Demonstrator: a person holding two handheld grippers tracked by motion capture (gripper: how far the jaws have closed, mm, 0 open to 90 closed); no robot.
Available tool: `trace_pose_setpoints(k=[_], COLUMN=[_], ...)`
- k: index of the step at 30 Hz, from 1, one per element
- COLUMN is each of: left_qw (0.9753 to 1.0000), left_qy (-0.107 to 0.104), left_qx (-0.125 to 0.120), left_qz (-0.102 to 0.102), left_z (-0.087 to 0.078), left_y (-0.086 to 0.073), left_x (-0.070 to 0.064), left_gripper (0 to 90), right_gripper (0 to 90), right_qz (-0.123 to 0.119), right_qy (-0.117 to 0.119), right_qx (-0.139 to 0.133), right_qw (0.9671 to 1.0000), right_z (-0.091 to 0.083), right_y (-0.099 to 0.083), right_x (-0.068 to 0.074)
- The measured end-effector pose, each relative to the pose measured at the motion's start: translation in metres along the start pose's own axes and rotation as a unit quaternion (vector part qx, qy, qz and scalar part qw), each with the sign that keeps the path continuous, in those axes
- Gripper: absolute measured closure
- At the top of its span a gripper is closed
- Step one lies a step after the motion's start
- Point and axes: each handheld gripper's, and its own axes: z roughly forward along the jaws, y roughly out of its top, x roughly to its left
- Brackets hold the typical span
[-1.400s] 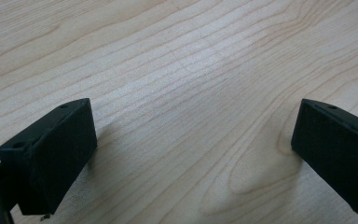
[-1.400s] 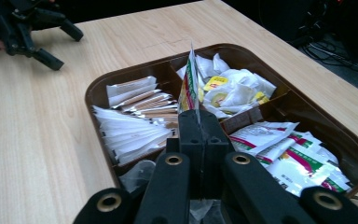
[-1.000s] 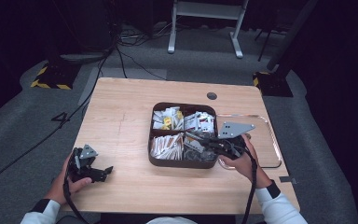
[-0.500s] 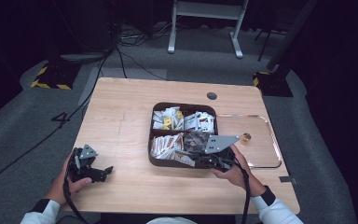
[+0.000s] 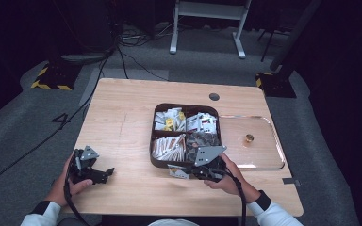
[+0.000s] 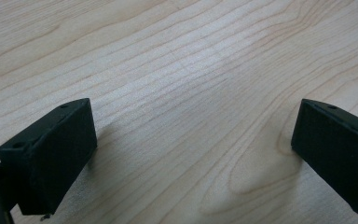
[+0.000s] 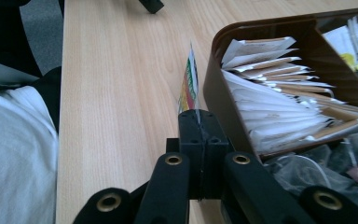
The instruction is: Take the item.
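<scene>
Right gripper [image 7: 198, 122]: jaws pressed together on a tea-bag sachet [image 7: 189, 81], held on edge just outside the near wall of the brown divided box [image 7: 216, 70], above the wooden table [image 7: 121, 70]. Left gripper [image 6: 191, 154]: jaws spread wide with nothing between them, resting low over bare tabletop, well apart from the box.

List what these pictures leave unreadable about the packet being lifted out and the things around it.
- Packet in the right gripper: edge-on in the right gripper view, so its print is unreadable; in the high view it is too small.
- Small brown object on the clear tray: too small in the high view to identify.
- Dark sachets in the box: blurred and cut off by the right gripper view's edge.
</scene>
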Motion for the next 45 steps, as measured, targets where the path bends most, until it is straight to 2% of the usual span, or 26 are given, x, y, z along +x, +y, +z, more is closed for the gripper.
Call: trace_pose_setpoints(k=[5, 11, 26, 30, 36, 45], left_qw=[1.0, 1.0, 1.0, 1.0, 1.0, 1.0], left_qy=[0.0, 0.0, 0.0, 0.0, 0.0, 0.0], left_qx=[0.0, 0.0, 0.0, 0.0, 0.0, 0.0], left_qz=[-0.001, -0.001, 0.0, -0.001, -0.001, 0.0], left_z=[0.0, 0.0, 0.0, 0.0, 0.0, 0.0], left_y=[0.0, 0.0, 0.0, 0.0, 0.0, 0.0], left_x=[0.0, 0.0, 0.0, 0.0, 0.0, 0.0], left_gripper=[0.3, 0.3, 0.3, 0.3, 0.3, 0.3], right_gripper=[90.0, 90.0, 89.5, 83.1, 71.7, 58.7], right_qz=[-0.008, -0.018, -0.022, -0.022, -0.026, -0.011], right_qy=[0.019, 0.03, 0.057, 0.054, 0.036, 0.014], right_qx=[0.012, 0.019, 0.014, 0.017, 0.023, 0.015], right_qw=[0.9997, 0.9992, 0.9981, 0.9982, 0.9987, 0.9997], right_z=[0.013, 0.021, 0.025, 0.027, 0.026, 0.019], right_y=[-0.002, -0.002, -0.001, -0.002, -0.003, -0.002], right_x=[0.005, 0.012, 0.019, 0.018, 0.015, 0.008])
